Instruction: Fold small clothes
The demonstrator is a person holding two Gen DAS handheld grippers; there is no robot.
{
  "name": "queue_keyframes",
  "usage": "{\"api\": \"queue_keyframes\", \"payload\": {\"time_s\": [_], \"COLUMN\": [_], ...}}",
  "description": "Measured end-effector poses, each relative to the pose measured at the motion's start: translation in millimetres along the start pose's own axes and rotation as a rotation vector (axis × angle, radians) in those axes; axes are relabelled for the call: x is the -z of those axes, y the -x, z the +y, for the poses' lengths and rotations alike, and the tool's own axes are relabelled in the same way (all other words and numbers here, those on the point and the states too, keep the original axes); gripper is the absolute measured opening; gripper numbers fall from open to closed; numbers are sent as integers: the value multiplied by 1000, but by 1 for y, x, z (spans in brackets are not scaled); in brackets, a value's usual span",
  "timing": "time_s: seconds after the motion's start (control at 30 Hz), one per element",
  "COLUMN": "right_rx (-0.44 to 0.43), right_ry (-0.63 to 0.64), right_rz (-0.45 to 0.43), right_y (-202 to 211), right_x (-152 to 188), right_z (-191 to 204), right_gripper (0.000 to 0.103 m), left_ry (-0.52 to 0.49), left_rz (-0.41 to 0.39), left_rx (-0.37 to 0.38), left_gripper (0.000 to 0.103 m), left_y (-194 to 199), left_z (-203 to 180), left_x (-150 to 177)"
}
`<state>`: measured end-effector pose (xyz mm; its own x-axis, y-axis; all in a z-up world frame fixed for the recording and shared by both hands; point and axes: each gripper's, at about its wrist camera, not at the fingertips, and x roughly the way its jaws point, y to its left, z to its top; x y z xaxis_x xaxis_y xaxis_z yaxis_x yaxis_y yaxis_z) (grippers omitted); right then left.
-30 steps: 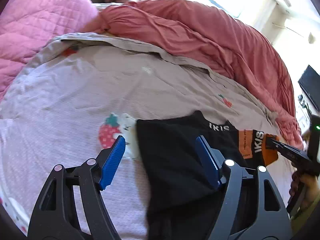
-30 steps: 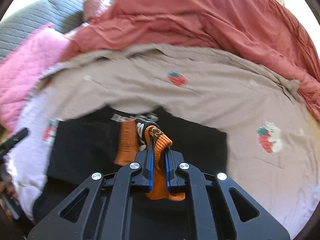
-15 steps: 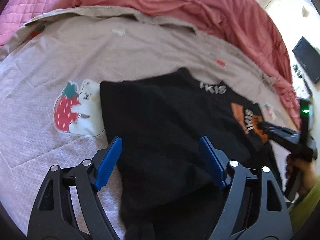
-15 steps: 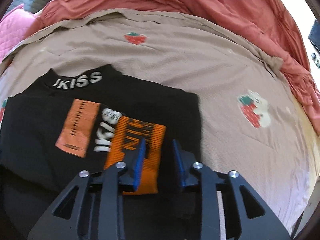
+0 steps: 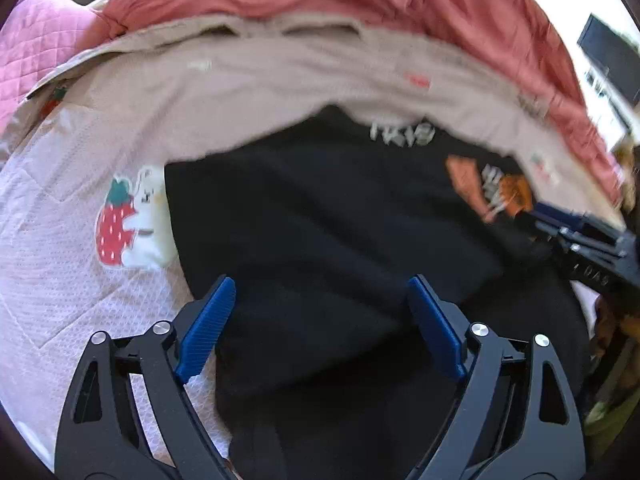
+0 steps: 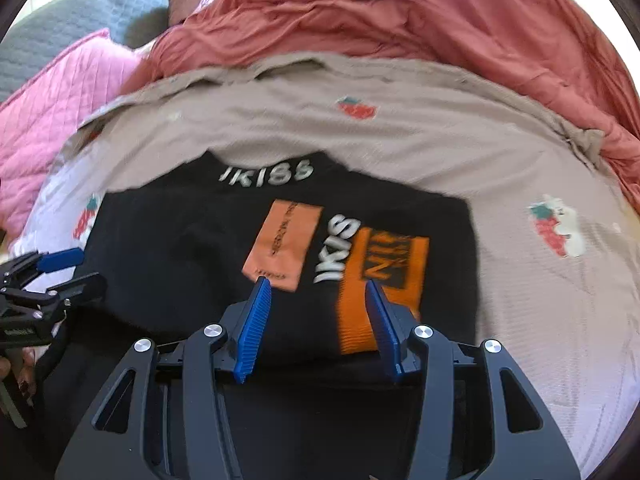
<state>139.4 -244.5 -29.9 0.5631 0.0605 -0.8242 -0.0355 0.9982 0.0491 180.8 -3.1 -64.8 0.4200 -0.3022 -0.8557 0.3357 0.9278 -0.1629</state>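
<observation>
A small black top (image 6: 168, 240) with white "IKISS" lettering and an orange patch lies flat on the bed sheet (image 6: 400, 140). Its orange-and-black sleeve cuff (image 6: 380, 280) rests folded onto its front. My right gripper (image 6: 317, 284) hovers just above that cuff; its jaws are opening and the pads touch nothing. My left gripper (image 5: 320, 284) hangs over the top's left half (image 5: 320, 220), jaws wide and still opening, with only flat cloth beneath the gap. Each gripper shows in the other's view: the left gripper (image 6: 90, 270) at the left edge, the right gripper (image 5: 536, 220) at the right.
A salmon duvet (image 6: 400, 20) is bunched along the far side of the bed. A pink quilted blanket (image 5: 44, 52) lies at the far left, with a grey pillow (image 6: 60, 28) behind it. Strawberry prints (image 5: 120, 224) dot the sheet. A dark screen (image 5: 608, 60) stands beyond the bed at right.
The right gripper let go of the orange cuff, which now lies flat on the top, and its jaws spread. The left gripper moved in lower over the black cloth and widened.
</observation>
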Motion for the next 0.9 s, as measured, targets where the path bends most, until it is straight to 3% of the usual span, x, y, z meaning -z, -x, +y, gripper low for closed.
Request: {"api": "queue_keyframes", "payload": {"time_s": [0.13,0.53,0.67,0.83,0.9], "right_rx": [45,35,14,-17,-22], "right_ry": [-29,-67,-72,-87,-80], "right_rz": [124,78,34,26,39], "right_y": [-29,-8,13,29,33], "right_x": [12,23,29,47,55], "right_z": [-4,-9,-7,-4,-4], "right_gripper": [48,48,62,62,62], "left_ry": [6,59,78,84,83], "left_rz": [40,41,26,6,-1], "left_rx": [13,49,59,51,45], "left_gripper": [84,84,84,86,92], "left_y": [-12,-1,5,14,16], "left_z": [4,9,11,11,11], "left_x": [5,1,-1,-3,-4]}}
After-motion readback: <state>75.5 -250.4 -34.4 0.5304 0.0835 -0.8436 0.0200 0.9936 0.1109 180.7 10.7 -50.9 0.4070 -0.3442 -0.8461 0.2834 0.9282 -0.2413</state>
